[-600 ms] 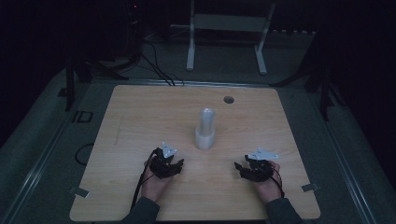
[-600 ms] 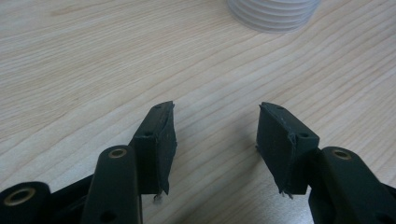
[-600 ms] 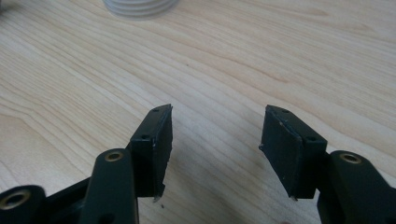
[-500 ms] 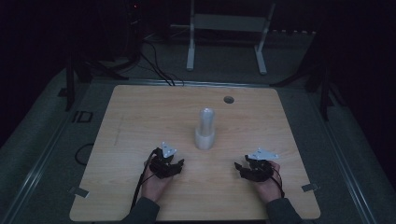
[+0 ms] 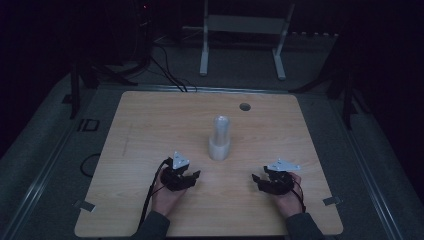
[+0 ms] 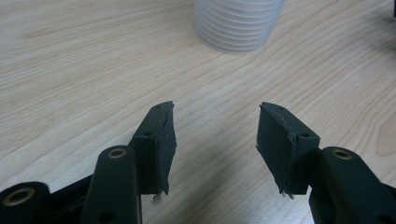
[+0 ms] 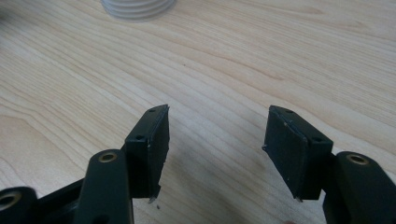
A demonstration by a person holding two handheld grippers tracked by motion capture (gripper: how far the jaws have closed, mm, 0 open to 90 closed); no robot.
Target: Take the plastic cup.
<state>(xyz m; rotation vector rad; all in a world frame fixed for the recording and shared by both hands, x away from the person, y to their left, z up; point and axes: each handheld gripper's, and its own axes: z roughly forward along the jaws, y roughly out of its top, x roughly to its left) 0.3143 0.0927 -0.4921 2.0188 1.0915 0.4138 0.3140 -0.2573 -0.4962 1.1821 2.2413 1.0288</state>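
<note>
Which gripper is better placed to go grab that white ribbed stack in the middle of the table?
Probably left. The left gripper sits nearer the white ribbed stack, jaws apart and empty, with the stack almost straight ahead in its own view. The right gripper lies farther off to the side.

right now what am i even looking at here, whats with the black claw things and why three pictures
A person sits at a light wooden table and holds a hand tool in each hand: the left black two-jaw tongs and the right black two-jaw tongs. The dim picture comes from a camera above the table. The two close-ups come from small cameras riding on each tool, looking out between its jaws. In both close-ups the jaws stand apart with bare wood between them, so nothing is held. Between and beyond the hands stands a white ribbed stack of plastic cups; its base shows at the top of each close-up. A small dark round hole sits near the far edge.
</note>
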